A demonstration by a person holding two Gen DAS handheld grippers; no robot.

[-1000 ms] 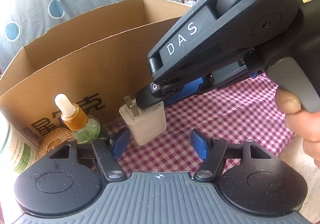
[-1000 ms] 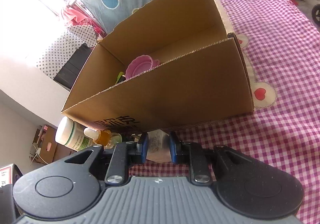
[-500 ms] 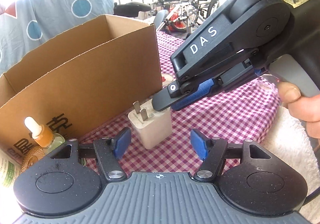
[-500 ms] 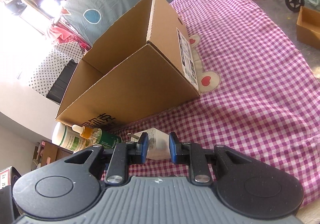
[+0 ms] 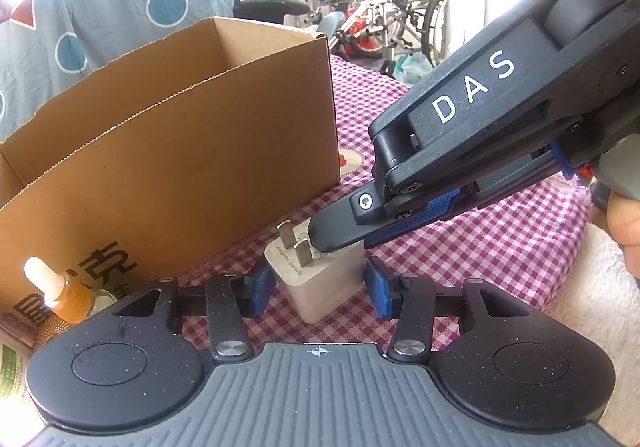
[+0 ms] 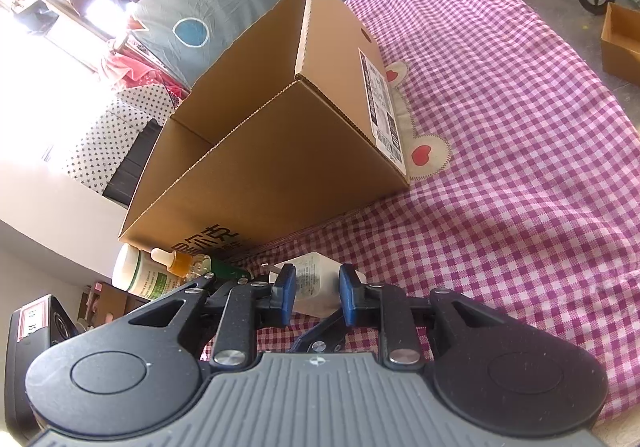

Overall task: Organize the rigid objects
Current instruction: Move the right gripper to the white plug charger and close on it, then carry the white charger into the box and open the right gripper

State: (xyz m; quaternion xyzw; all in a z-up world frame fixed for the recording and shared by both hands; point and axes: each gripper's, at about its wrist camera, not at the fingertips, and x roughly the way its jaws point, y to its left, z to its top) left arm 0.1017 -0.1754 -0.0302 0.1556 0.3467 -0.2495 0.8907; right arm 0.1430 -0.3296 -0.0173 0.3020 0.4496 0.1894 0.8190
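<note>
A white charger plug [image 5: 328, 283] with two metal prongs hangs just above the checked cloth in front of the cardboard box [image 5: 200, 147]. My right gripper [image 5: 340, 235] reaches in from the right and is shut on its upper part; in the right wrist view the charger [image 6: 316, 283] sits pinched between the right gripper's [image 6: 316, 281] blue pads. My left gripper [image 5: 318, 287] has the charger between its jaws, which are closing; the pads stand close beside its sides, with a thin gap on the left. A hand [image 5: 624, 223] holds the right gripper's trigger.
An amber dropper bottle [image 5: 60, 295], a gold mesh piece [image 5: 52, 331] and a white green-labelled bottle [image 6: 136, 275] lie at the box's [image 6: 280, 167] left front corner. Pink checked cloth [image 6: 520, 167] spreads right. A white fluffy blanket [image 5: 592, 307] borders it. A wheelchair [image 5: 380, 7] stands behind.
Both grippers and the charger have shifted right along the box front, toward its right corner. The left jaws have narrowed around the charger. The right gripper keeps its hold.
</note>
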